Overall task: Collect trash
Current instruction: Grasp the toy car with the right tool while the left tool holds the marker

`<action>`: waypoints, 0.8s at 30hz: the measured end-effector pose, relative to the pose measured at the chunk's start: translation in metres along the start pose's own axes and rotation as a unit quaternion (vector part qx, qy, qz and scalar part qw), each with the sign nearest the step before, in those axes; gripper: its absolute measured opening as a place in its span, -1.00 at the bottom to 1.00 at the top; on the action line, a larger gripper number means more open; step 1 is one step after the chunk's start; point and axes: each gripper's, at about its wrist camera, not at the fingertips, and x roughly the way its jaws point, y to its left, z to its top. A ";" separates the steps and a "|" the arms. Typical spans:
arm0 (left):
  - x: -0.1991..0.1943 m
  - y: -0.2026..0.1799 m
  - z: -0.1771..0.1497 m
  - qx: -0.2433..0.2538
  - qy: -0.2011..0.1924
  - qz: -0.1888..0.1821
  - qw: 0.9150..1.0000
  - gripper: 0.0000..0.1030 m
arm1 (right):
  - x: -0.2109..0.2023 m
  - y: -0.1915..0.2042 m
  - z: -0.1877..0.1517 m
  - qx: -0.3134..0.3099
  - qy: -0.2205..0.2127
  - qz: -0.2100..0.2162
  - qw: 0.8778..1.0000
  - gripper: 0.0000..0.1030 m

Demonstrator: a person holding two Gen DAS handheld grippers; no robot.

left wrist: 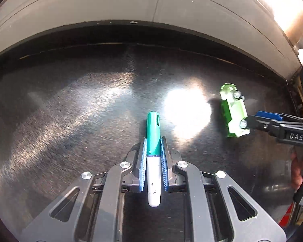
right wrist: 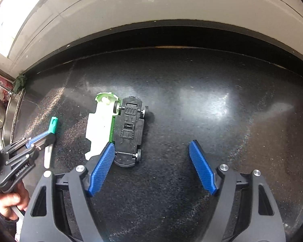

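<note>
So the left gripper [left wrist: 153,151] is clamping down on a marker [left wrist: 154,157] with a teal cap and a white barrel, both blue pads [left wrist: 143,167] pressing on it right where cap meets barrel, so that's a proper grip. The capped end is sticking out past the fingertips and the white end is running back between the fingers toward the camera. From the right wrist view the same gripper [right wrist: 48,139] is showing up off to the left of the right one, with the marker [right wrist: 50,139] hanging in it over the dark speckled countertop [right wrist: 192,111] and a hand [right wrist: 10,201] wrapping the handle below. The right gripper [right wrist: 151,153] is sitting with its jaws spread wide and nothing pinched between them. The toy car [right wrist: 119,129] is lying on the counter just ahead of its left finger, tipped so the black underside and wheels are facing up and the green and white body is off to the left side; that blue left pad [right wrist: 101,169] is overlapping the car's near end, but I can't tell if it's really touching. In the left wrist view the toy car [left wrist: 234,113] is lying off to the right of the left gripper, well apart from the marker, with the right gripper [left wrist: 252,122] right at its near end. A pale wall [left wrist: 111,4] is running along the far edge of the counter, beyond both grippers.
</note>
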 end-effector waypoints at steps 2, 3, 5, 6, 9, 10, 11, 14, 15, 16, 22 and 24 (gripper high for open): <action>-0.002 -0.013 -0.005 -0.005 0.007 0.008 1.000 -0.75 | 0.000 0.004 0.003 0.006 0.008 0.015 1.000 0.33; -0.005 -0.015 -0.008 -0.018 0.012 0.005 1.000 -0.75 | -0.004 0.002 0.004 0.020 0.008 0.026 0.999 0.33; -0.019 -0.015 -0.017 -0.039 0.008 -0.001 0.999 -0.75 | -0.011 0.006 0.003 0.034 -0.005 0.036 0.999 0.44; -0.025 -0.016 -0.022 -0.041 0.005 0.003 0.999 -0.75 | -0.011 0.012 0.004 0.028 0.000 0.035 0.999 0.53; -0.042 -0.017 -0.038 -0.043 0.002 0.019 0.999 -0.75 | 0.003 0.029 0.005 0.000 0.017 0.019 1.000 0.52; -0.046 -0.023 -0.049 -0.045 0.000 0.025 0.999 -0.75 | 0.009 0.031 0.005 -0.002 0.023 0.013 1.000 0.48; -0.053 -0.023 -0.055 -0.049 -0.003 0.030 0.998 -0.75 | 0.006 0.033 0.004 -0.010 0.006 0.008 1.000 0.40; -0.075 -0.025 -0.080 -0.067 -0.014 0.039 0.997 -0.75 | 0.007 0.043 0.002 -0.040 0.009 0.004 0.999 -0.28; -0.082 -0.026 -0.086 -0.072 -0.018 0.041 0.996 -0.75 | 0.006 0.045 -0.001 -0.051 0.010 0.004 0.999 -0.29; -0.084 -0.021 -0.092 -0.075 -0.021 0.043 0.996 -0.75 | 0.005 0.048 -0.006 -0.066 0.010 0.004 0.998 -0.29; -0.105 -0.041 -0.119 -0.071 -0.024 0.064 0.995 -0.75 | -0.033 0.060 -0.046 -0.122 -0.025 -0.004 0.992 -0.29; -0.106 -0.048 -0.128 -0.067 -0.024 0.066 0.995 -0.75 | -0.049 0.062 -0.059 -0.139 -0.042 -0.016 0.989 -0.29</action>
